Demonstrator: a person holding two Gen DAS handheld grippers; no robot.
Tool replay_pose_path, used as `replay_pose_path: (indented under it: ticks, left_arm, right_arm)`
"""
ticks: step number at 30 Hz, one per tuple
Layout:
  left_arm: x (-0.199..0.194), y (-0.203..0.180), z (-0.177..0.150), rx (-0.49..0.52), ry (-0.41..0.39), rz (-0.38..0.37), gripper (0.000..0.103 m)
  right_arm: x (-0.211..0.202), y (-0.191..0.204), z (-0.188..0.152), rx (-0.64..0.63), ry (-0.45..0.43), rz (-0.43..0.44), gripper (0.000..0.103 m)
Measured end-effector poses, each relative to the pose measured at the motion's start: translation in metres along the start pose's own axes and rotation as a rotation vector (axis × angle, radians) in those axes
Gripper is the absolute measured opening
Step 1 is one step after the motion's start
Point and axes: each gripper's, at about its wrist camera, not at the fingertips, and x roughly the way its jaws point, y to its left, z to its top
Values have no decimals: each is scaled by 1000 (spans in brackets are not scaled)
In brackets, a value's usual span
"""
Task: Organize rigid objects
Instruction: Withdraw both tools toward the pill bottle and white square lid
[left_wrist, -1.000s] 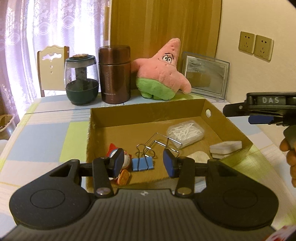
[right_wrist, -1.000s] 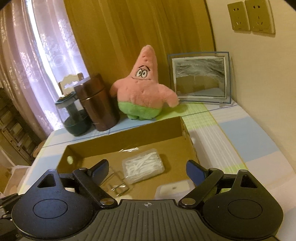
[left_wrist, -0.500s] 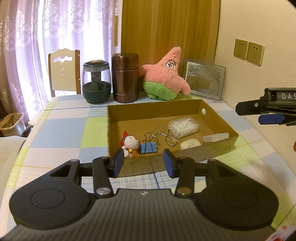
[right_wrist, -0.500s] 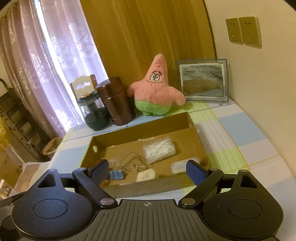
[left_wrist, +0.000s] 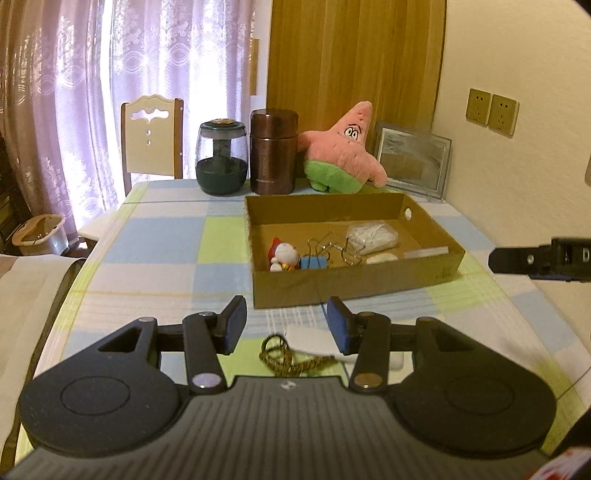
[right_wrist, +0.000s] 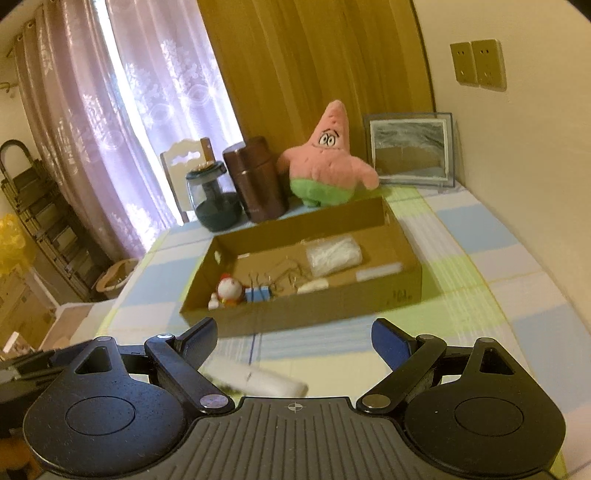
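A cardboard box (left_wrist: 354, 286) sits mid-table holding a small figurine (left_wrist: 282, 254), a blue binder clip (left_wrist: 313, 263), a wire puzzle (left_wrist: 332, 245), a clear bag of white bits (left_wrist: 373, 236) and a white flat case (left_wrist: 426, 253). My left gripper (left_wrist: 288, 325) hovers short of the box's near wall, its jaws opening with nothing between them. Under it lie a braided cord (left_wrist: 280, 356) and a white flat object (left_wrist: 310, 338). My right gripper (right_wrist: 295, 336) stands wide open and holds nothing, with the box (right_wrist: 332, 308) ahead and a blurred white object (right_wrist: 255, 380) on the cloth below it.
Behind the box stand a pink star plush (left_wrist: 343, 151), a brown canister (left_wrist: 274, 151), a glass jar (left_wrist: 221, 162) and a framed picture (left_wrist: 413, 162). A chair (left_wrist: 151, 144) is at the far edge. The wall runs along the right; a basket (left_wrist: 37, 234) sits on the floor at left.
Both grippers have drawn back from over the box toward the near side of the table and risen slightly. The cord and white object have come into view beneath them.
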Motion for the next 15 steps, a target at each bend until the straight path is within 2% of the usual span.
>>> replay_pose_path:
  ticks: [10, 15]
  left_arm:
    - [-16, 14, -34, -19, 20, 24, 44]
    - [-8, 23, -53, -14, 51, 38, 44]
  right_arm:
    - [-2, 9, -46, -45, 30, -11, 88]
    - [12, 18, -69, -62, 83, -4, 88]
